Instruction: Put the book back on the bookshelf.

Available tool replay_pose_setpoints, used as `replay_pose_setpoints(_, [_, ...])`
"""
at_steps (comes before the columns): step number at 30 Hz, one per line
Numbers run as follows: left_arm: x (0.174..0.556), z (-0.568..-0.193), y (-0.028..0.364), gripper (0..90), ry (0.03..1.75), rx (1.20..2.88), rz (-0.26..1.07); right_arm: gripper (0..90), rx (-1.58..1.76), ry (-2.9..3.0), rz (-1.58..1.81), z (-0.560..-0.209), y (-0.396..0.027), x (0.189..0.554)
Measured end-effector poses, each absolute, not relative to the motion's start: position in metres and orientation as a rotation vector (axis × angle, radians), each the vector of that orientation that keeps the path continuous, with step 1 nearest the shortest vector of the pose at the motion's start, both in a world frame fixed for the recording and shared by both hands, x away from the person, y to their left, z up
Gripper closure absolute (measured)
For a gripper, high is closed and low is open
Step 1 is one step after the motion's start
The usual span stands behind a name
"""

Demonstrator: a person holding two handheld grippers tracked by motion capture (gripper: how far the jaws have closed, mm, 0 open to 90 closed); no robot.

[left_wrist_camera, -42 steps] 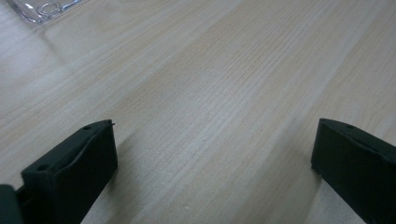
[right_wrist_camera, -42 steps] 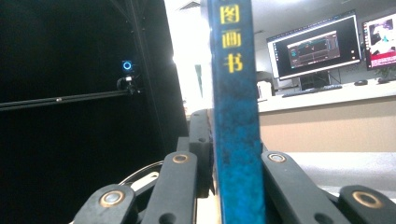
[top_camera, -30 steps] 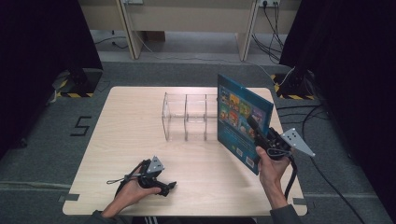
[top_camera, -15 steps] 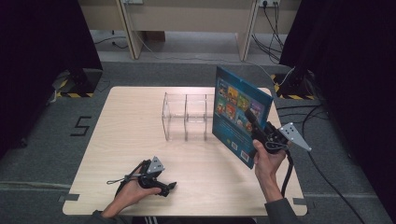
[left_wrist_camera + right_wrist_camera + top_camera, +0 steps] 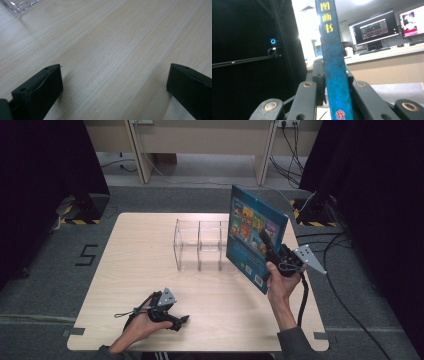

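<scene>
Right gripper (image 5: 270, 247), right of frame centre, is clamped on the spine edge of a blue picture book (image 5: 252, 232); its own view shows the jaws pinching the book (image 5: 334, 62). Over the last second the book has travelled left and tilted toward the clear acrylic rack (image 5: 200, 245) at centre, now overlapping its right end. Likely heading for a slot. Left gripper (image 5: 172, 320), lower left, rests on the table (image 5: 125, 260), jaws apart, empty.
</scene>
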State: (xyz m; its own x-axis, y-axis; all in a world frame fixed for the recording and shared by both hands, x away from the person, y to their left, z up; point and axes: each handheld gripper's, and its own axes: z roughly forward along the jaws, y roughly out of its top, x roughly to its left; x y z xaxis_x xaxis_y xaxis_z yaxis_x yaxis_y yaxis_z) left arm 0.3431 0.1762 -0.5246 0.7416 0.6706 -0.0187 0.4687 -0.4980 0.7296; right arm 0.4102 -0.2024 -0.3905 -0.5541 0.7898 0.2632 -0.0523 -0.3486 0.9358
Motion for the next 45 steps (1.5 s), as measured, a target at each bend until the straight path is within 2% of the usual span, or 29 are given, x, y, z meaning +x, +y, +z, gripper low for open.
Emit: replay_pose_setpoints(45, [0.341,-0.525,0.175,0.0,0.834,2.194,0.336,80.6,1.006,1.23,1.864,-0.41,-0.151,0.451])
